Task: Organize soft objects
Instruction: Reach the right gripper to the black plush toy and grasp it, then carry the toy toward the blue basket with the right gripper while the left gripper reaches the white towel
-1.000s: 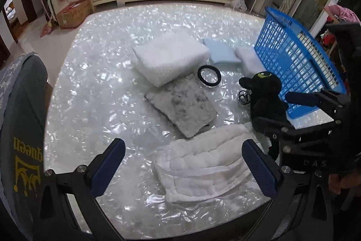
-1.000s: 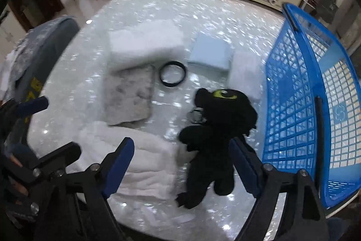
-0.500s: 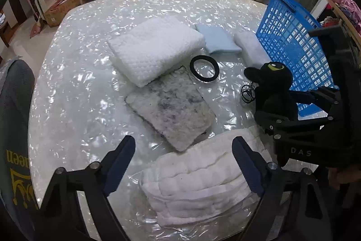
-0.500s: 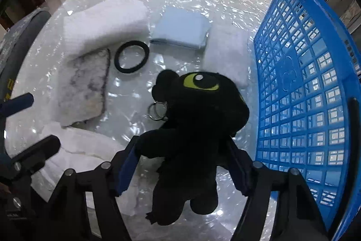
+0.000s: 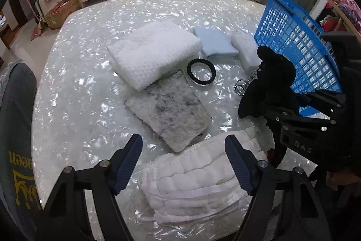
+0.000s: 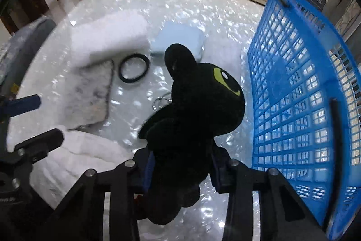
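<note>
A black plush toy (image 6: 198, 110) with a green eye sits between the pads of my right gripper (image 6: 182, 171). Its jaws are closing and the pads press into the toy's body; in the left wrist view the black plush toy (image 5: 270, 83) leans beside the blue basket (image 5: 297, 42). My left gripper (image 5: 182, 162) hangs just above a folded white quilted cloth (image 5: 194, 177) at the table's near edge. Its jaws are closing, with the cloth between them, and the pads do not press on it.
On the shiny table (image 5: 79, 83) lie a white foam pad (image 5: 153, 55), a grey mottled pad (image 5: 169, 105), a black ring (image 5: 201, 71), a light blue cloth (image 5: 216, 42), a white sponge (image 5: 246, 49) and a key ring (image 5: 241, 87). A grey chair back (image 5: 15, 128) stands at the left.
My right gripper came down around the plush toy and closed on its body. The left gripper's jaws narrowed and drew closer over the quilted cloth.
</note>
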Tool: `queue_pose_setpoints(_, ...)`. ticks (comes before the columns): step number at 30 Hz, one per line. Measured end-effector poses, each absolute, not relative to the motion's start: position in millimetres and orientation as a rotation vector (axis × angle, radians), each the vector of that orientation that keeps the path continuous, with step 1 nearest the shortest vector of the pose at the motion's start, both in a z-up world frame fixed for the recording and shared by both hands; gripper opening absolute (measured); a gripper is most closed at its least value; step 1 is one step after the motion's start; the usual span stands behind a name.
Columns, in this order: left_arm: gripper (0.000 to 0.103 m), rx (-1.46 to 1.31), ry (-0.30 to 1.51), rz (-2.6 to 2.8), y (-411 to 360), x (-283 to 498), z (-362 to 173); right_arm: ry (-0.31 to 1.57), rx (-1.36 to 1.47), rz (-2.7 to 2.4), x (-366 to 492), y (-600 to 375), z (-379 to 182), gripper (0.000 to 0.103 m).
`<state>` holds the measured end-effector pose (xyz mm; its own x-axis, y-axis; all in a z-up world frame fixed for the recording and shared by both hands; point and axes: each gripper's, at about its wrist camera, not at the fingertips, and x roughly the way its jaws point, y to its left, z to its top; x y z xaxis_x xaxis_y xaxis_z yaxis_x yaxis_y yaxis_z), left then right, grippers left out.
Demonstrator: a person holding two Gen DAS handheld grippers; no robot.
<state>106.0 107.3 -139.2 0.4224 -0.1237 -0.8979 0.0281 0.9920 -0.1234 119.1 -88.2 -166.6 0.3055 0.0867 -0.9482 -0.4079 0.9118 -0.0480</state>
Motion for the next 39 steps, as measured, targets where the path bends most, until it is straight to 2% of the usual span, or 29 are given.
queue_pose_setpoints(9, 0.074, -0.085, 1.065, -0.093, 101, 81, -95, 1.160, -0.299, 0.461, 88, -88, -114, 0.037)
queue_pose_setpoints(20, 0.074, -0.028, 1.036, -0.131, 88, 62, -70, 1.114, -0.289, 0.519, 96, -108, -47, 0.038)
queue_pose_setpoints(29, 0.074, 0.083, 1.052, -0.243, 61, 61, -83, 1.065, -0.216, 0.467, 121, -162, 9, 0.038)
queue_pose_setpoints(39, 0.074, 0.222, 1.114, -0.384, 35, 64, -130, 1.076, -0.210, 0.356, 136, -197, -7, 0.038)
